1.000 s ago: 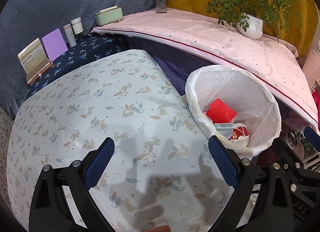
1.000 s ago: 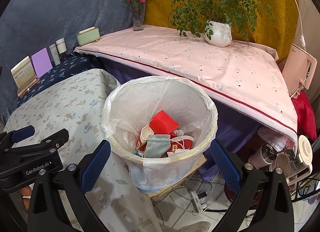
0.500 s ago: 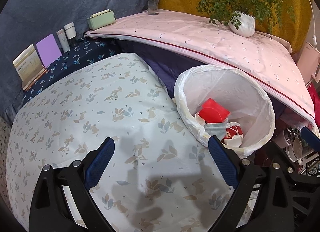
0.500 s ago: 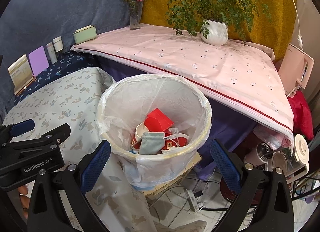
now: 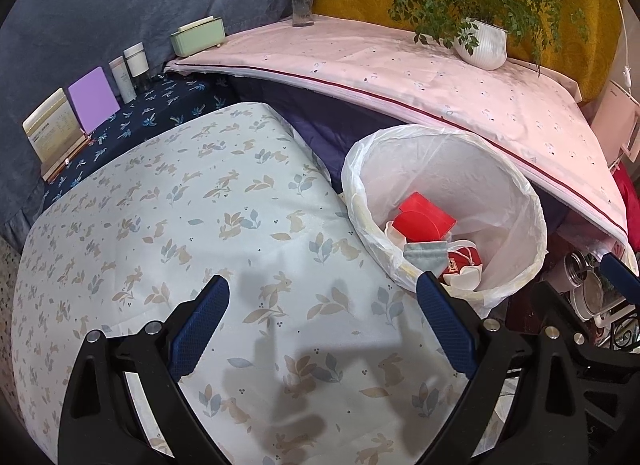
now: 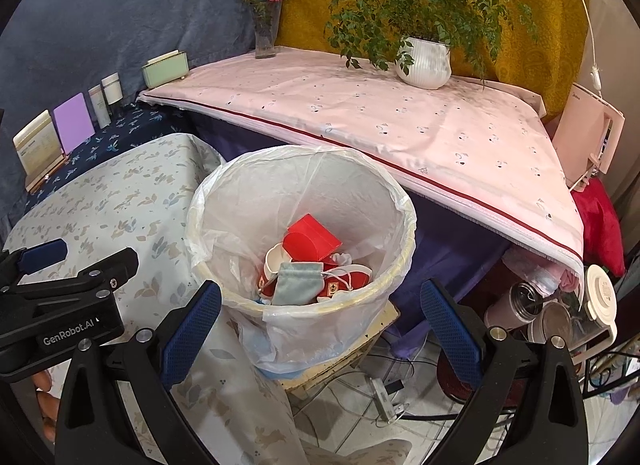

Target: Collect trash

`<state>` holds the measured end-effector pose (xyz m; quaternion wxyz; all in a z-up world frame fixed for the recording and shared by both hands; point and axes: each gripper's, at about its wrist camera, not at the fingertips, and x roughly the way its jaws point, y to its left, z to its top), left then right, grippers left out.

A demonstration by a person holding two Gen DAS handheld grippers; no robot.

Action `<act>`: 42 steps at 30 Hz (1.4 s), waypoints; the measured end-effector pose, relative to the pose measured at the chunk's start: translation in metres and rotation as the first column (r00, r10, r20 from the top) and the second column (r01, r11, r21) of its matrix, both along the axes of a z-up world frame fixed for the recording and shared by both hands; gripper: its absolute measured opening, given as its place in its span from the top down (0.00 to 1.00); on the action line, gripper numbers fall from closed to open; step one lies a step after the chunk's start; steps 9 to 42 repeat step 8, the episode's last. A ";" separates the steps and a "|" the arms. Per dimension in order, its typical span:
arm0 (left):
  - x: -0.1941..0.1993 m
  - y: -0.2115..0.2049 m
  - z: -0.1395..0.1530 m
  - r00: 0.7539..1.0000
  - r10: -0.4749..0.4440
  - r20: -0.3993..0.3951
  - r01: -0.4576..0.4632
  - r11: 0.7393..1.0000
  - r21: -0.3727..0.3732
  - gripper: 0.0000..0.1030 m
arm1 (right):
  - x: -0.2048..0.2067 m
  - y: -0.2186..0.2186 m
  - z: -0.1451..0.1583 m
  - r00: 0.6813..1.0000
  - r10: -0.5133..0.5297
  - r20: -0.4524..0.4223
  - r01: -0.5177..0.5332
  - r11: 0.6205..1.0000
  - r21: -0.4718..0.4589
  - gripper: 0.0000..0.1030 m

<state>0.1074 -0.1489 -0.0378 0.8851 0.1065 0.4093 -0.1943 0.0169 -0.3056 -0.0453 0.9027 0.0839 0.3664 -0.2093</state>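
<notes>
A bin lined with a white bag [image 6: 404,221] stands beside the rabbit-print table [image 5: 168,225]; it also shows in the left wrist view [image 5: 532,201]. Inside lie a red box [image 6: 310,239], a grey cloth pouch [image 6: 298,283], red-and-white cups and small shoes. My left gripper [image 5: 322,297] is open and empty above the table, left of the bin. My right gripper [image 6: 320,299] is open and empty, held over the near rim of the bin. The left gripper's body [image 6: 60,297] shows at the left of the right wrist view.
A pink-clothed shelf [image 6: 400,121] behind the bin holds a potted plant [image 6: 424,61], a flower vase [image 6: 264,33] and a green box [image 6: 166,69]. Cards and jars [image 5: 92,101] stand at the back left. Cables, bottles and lids [image 6: 552,313] crowd the floor at right.
Both grippers have drawn back and up a little, so the bin and table look smaller and further off. Both stay open and empty. The trash in the bin has not moved.
</notes>
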 end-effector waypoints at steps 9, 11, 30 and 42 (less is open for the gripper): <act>-0.001 0.003 -0.001 1.000 0.011 -0.006 -0.011 1.000 -0.001 0.12 | -0.003 0.002 -0.001 1.000 -0.004 0.002 0.004 1.000 0.002 0.07; -0.001 0.003 -0.001 1.000 0.011 -0.006 -0.011 1.000 -0.001 0.12 | -0.003 0.002 -0.001 1.000 -0.004 0.002 0.004 1.000 0.002 0.07; -0.001 0.003 -0.001 1.000 0.011 -0.006 -0.011 1.000 -0.001 0.12 | -0.003 0.002 -0.001 1.000 -0.004 0.002 0.004 1.000 0.002 0.07; -0.001 0.003 -0.001 1.000 0.011 -0.006 -0.011 1.000 -0.001 0.12 | -0.003 0.002 -0.001 1.000 -0.004 0.002 0.004 1.000 0.002 0.07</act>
